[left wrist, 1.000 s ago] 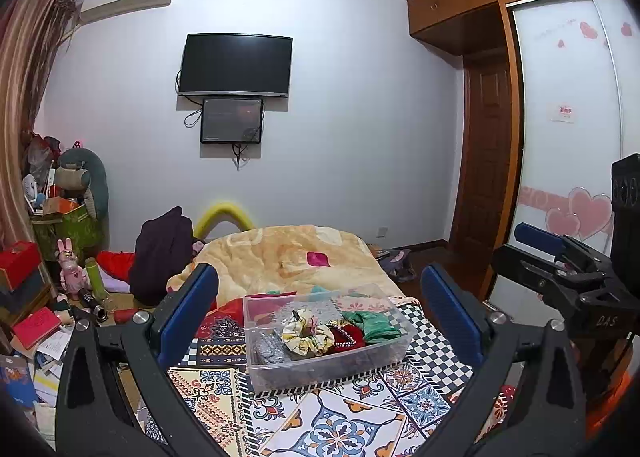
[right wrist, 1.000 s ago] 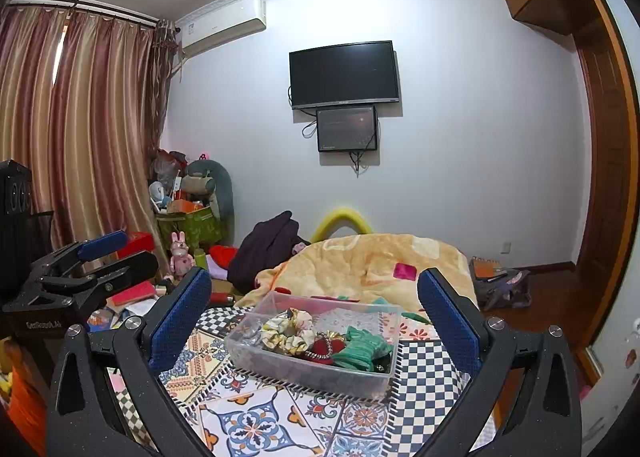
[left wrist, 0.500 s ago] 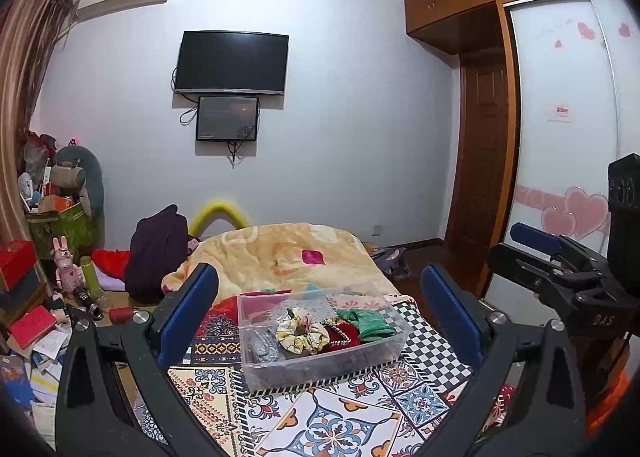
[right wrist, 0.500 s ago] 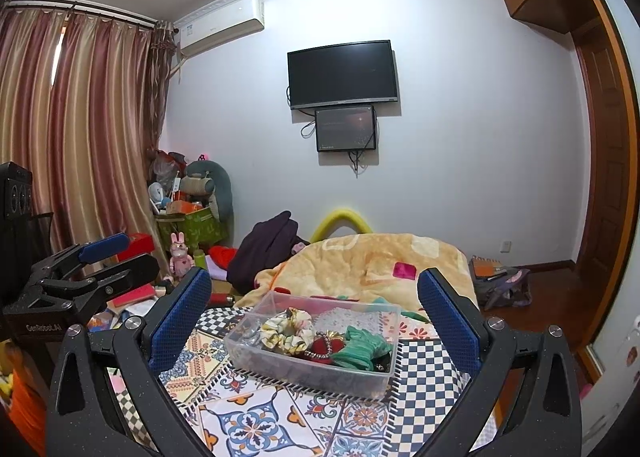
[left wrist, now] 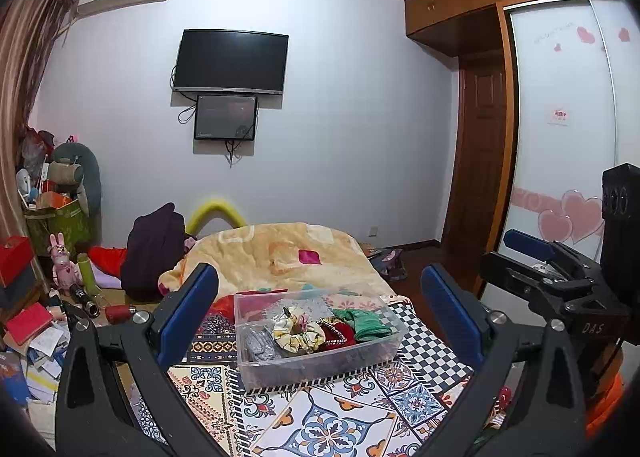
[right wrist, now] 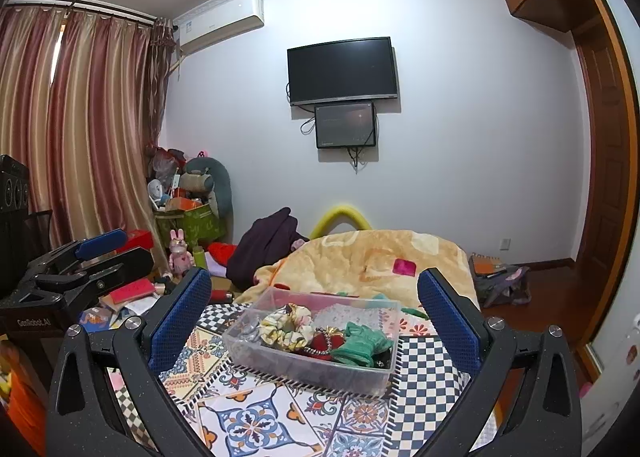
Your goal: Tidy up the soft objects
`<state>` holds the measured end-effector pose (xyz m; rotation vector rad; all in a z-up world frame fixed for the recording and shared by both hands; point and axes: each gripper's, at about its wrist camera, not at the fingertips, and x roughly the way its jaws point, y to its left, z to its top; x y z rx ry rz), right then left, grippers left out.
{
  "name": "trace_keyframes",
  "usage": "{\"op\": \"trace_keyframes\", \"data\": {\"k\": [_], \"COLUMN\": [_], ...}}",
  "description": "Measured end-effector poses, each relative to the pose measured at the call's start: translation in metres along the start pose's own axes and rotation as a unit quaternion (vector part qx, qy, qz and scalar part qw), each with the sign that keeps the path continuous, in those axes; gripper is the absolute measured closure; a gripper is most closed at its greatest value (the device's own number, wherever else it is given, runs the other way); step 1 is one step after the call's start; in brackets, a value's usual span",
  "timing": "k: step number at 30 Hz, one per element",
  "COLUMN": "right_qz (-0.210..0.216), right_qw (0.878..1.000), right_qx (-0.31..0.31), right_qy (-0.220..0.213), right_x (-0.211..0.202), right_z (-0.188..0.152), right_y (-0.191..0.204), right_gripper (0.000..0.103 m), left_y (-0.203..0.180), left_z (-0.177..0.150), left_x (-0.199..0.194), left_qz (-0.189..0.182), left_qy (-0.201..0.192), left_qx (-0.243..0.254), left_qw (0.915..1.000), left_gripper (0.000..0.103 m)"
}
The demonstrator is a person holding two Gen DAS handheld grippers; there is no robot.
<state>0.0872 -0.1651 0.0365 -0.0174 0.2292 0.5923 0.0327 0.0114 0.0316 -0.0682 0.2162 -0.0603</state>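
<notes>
Left gripper (left wrist: 320,297): black frame, two blue-padded fingers (left wrist: 188,309), spread wide, nothing held between them; raised above the patterned cloth. It is also seen from the side at the left edge of the right wrist view.

Right gripper (right wrist: 314,305): same build, blue-padded fingers (right wrist: 448,321) spread wide, nothing held. It is also seen from the side at the right edge of the left wrist view.

Clear rectangular plastic box (left wrist: 320,369): set on the cloth, framed between the spread fingers in both views and well apart from them. Contents, lying together: one floral yellow-and-white fabric scrunchie (left wrist: 294,333), one red beaded fabric piece (left wrist: 336,335), one green fabric piece (left wrist: 362,323), one grey fabric item (left wrist: 258,347).

Multicoloured tile-and-checker patterned cloth (left wrist: 332,417): spread under the box.

Beige-yellow blanket (left wrist: 280,253): heaped just behind the box.

Dark purple garment (left wrist: 152,249): piled left of the blanket.

Black wall-mounted television (left wrist: 231,61): on the far wall, a smaller dark screen (left wrist: 225,117) just below it.

Pink rabbit toy (left wrist: 62,263): upright among clutter at the left wall.
</notes>
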Motion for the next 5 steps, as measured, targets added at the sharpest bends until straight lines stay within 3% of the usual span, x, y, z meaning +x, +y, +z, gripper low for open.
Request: {"op": "trace_keyframes", "data": {"k": [5], "right_qz": [0.0], "right_qw": [1.0], "right_qx": [-0.002], "right_qy": [0.0], "right_x": [0.0005], "right_z": [-0.0004], "right_y": [-0.0002], "right_gripper": [0.0], "left_y": [0.0], "left_z": [-0.0001], "left_x": [0.0006], "left_qz": [-0.005], "left_qy": [0.005], "left_qx": [0.003], "left_qw": [1.0], "left_gripper": [0.0]}}
